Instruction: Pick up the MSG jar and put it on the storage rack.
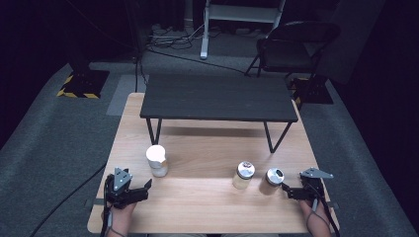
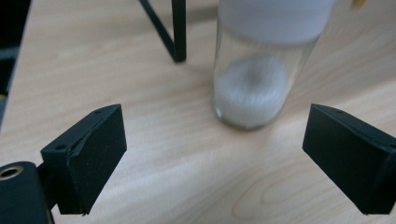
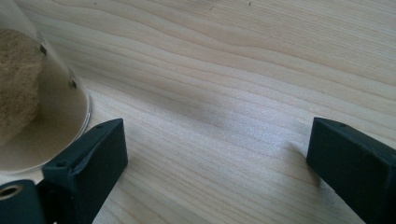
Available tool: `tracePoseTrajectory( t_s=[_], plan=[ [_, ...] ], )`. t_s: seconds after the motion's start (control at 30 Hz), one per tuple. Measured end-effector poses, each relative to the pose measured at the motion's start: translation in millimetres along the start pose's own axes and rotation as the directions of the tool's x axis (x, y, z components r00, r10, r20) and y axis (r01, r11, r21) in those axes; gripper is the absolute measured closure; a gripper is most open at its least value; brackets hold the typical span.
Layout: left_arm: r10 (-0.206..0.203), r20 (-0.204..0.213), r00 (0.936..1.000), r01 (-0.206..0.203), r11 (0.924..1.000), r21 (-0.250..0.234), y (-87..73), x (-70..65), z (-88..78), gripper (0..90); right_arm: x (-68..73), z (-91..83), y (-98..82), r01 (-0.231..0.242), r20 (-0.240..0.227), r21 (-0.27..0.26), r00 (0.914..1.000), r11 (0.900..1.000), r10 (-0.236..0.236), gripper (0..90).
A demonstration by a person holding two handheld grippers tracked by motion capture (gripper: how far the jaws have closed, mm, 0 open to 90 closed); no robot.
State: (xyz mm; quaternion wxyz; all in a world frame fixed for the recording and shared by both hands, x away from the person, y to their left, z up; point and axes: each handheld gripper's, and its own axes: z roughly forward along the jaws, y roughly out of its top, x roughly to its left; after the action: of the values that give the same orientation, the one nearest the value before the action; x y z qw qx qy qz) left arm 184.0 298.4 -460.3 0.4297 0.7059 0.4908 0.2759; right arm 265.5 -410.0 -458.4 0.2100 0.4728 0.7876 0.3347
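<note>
I see a pale wood table (image 1: 207, 207), a black shelf (image 1: 217, 98), 1 white-capped jar (image 1: 156, 161) left of 2 silver-capped jars (image 1: 243, 175).

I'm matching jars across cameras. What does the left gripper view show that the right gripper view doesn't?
Left gripper view alone: a clear glass jar with a white lid, holding white powder, standing upright ahead of the open left gripper, and a thin black metal leg of the small dark table.

Right gripper view alone: a clear glass jar holding brown powder, close beside one black jaw of the open right gripper, not between the two.

Both: the light wooden tabletop and wide-open black jaws holding nothing.
</note>
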Motion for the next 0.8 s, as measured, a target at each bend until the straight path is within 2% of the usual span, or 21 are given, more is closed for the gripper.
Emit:
tracePoseTrajectory(
  t_s=[0.17,0.23,0.47,0.63,0.8],
  plan=[
    [0.021,0.006,0.9998,-0.020,0.9959,-0.088,-6.4,-0.5,-6.3,6.0,0.1,-0.5,-0.2,0.001,-0.002,0.001,1.0000,1.000,-0.001,4.9],
    [0.029,0.012,0.9995,-0.028,0.9946,-0.100,-6.7,0.5,-7.1,6.0,0.1,-0.6,-0.3,0.002,-0.003,0.001,1.0000,1.000,-0.002,4.9],
    [0.024,0.062,0.9978,-0.018,0.9949,-0.100,-7.1,7.4,1.2,5.8,0.0,-0.6,-0.3,0.002,-0.003,0.001,1.0000,1.000,-0.002,4.9],
    [0.019,0.098,0.9950,-0.011,0.9969,-0.078,-1.5,11.1,14.3,5.7,-0.1,-0.5,-0.3,0.002,-0.004,0.001,1.0000,1.000,-0.002,4.8],
    [0.035,0.119,0.9923,-0.028,0.9979,-0.059,6.1,10.8,30.1,5.7,-0.1,-0.6,-0.3,0.002,-0.004,0.001,1.0000,1.000,-0.002,4.8]
  ],
)
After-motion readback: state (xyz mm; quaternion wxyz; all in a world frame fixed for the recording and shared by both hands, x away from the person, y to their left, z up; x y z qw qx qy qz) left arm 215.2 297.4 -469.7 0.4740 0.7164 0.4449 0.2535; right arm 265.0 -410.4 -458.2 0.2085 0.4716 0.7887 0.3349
